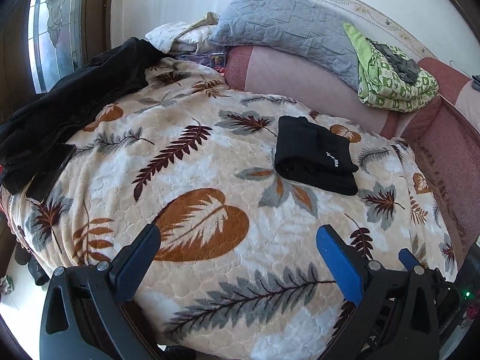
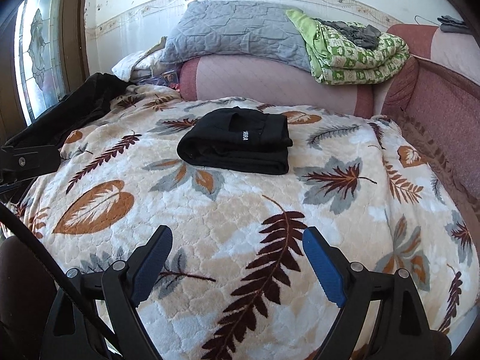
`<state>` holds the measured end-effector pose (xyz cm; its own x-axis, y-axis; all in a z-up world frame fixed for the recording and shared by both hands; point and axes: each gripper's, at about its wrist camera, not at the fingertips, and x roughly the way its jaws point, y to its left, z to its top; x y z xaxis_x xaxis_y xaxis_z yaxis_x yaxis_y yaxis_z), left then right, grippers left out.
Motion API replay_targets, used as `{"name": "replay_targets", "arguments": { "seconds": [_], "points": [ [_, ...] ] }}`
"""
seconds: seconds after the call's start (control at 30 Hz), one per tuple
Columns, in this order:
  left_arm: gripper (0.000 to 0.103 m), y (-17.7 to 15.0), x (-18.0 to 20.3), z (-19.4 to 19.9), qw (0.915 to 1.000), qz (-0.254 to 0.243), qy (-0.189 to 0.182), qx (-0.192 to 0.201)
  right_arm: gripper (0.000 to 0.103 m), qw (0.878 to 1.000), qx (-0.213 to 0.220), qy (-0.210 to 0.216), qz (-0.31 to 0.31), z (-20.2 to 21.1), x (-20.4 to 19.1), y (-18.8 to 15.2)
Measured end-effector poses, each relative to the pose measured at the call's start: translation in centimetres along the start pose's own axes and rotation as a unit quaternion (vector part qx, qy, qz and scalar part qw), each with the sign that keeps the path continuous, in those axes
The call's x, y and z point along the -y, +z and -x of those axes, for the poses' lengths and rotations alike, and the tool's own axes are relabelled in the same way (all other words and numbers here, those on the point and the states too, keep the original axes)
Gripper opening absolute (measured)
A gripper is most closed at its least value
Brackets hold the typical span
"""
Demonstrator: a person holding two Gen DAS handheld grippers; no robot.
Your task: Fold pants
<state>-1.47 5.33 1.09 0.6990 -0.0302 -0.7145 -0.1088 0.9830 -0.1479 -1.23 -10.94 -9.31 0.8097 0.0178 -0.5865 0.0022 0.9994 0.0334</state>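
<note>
Both hand-held grippers sit closest, low at six o'clock of their own views: the left hand-held gripper with its blue-padded fingers spread wide and nothing between them, and the right hand-held gripper spread just the same, hovering over the leaf-patterned blanket that covers the bed. Ahead of them, well apart from either set of fingers, the black pants lie folded into a compact bundle on the blanket, a small white printed label facing up; from the right wrist they sit at about twelve o'clock, from the left wrist nearer one o'clock. Out from there, a heap of dark clothing sprawls over the blanket's edge at ten o'clock, with a phone lying just beside it. Behind the pants runs a pink bolster, and on it rest a grey quilted pillow and, at two o'clock, a folded green patterned quilt. A stained-glass window glows at nine o'clock.
</note>
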Motion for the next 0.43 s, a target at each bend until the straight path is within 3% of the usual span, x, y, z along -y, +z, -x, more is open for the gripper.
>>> {"name": "replay_targets", "arguments": {
  "seconds": [0.43],
  "points": [
    [0.103,-0.8,0.6,-2.1,0.9995,-0.016,0.004,-0.027,0.092,1.000,-0.019,0.011,0.017,-1.6,-1.2,0.4]
  ]
}}
